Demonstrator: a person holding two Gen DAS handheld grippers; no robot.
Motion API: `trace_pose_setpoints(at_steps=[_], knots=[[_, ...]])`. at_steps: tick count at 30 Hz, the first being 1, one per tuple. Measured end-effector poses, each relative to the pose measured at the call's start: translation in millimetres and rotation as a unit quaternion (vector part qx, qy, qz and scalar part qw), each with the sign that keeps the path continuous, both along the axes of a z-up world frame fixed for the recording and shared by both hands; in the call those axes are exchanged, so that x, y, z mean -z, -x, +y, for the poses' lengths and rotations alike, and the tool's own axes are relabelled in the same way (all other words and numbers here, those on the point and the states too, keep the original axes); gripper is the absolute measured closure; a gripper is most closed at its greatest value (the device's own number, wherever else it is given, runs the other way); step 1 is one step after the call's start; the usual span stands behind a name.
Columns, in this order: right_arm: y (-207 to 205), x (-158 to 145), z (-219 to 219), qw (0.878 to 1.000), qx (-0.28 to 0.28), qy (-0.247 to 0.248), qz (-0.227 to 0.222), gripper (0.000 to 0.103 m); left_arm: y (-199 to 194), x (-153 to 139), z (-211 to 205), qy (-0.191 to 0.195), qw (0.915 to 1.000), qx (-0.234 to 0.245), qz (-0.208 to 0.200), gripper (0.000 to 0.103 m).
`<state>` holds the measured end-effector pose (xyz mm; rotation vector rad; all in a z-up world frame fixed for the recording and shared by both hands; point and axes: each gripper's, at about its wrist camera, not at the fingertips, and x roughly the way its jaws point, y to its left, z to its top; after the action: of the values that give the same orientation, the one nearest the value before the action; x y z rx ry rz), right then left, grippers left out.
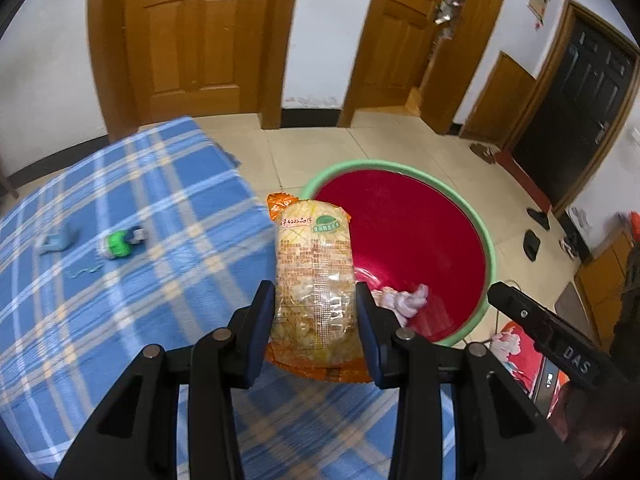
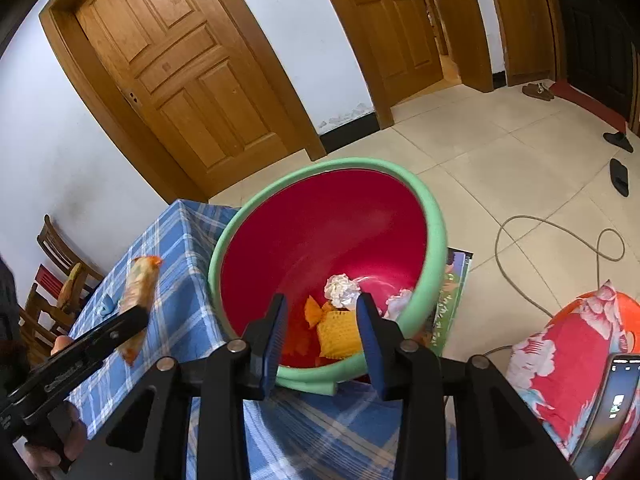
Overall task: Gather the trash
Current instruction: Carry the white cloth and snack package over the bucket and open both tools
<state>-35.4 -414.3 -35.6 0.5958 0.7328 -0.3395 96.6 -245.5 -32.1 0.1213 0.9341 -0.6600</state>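
Note:
My left gripper (image 1: pixel 316 320) is shut on a yellow and orange snack packet (image 1: pixel 314 264), which stands upright between the blue pads at the table's edge. Right of it is a red basin with a green rim (image 1: pixel 490 256). In the right wrist view that packet (image 2: pixel 138 292) shows at the left. My right gripper (image 2: pixel 322 336) hangs open over the basin's near rim (image 2: pixel 312 380) with nothing between its fingers. In the basin lie a foil ball (image 2: pixel 340 290), an orange wrapper (image 2: pixel 314 310), a yellow packet (image 2: pixel 336 334) and a pink tissue (image 2: pixel 398 300).
A blue plaid cloth (image 1: pixel 120 320) covers the table. On it lie a green and white small bottle (image 1: pixel 118 244) and a light blue scrap (image 1: pixel 56 240). A cable (image 2: pixel 560 232) loops on the tiled floor. A phone (image 2: pixel 616 396) rests on a red floral cushion (image 2: pixel 568 356). Wooden chairs (image 2: pixel 60 256) stand at the far left.

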Motion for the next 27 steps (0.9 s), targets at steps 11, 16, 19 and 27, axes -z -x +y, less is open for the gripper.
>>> trace_pose_setpoints(at_steps=[11, 16, 19, 27], knots=[[11.7, -1.6, -18.2, 1.0, 0.018, -0.017, -0.015, 0.065, 2.4, 5.6, -55.8, 0.0, 0.9987, 0.052, -0.001, 0.056], [14.6, -0.9, -22.1, 0.999, 0.023, -0.021, -0.015, 0.064, 3.8, 2.9, -61.2, 0.001, 0.9983, 0.057, -0.003, 0.048], [14.4, -1.6, -18.6, 0.999, 0.02, -0.023, -0.015, 0.063, 1.1, 2.6, -55.3, 0.001, 0.9989, 0.046, -0.001, 0.048], [9.1, -3.3, -6.9, 0.999, 0.005, -0.031, -0.033, 0.054, -17.9, -4.4, -16.0, -0.006, 0.9999, -0.001, -0.013, 0.048]])
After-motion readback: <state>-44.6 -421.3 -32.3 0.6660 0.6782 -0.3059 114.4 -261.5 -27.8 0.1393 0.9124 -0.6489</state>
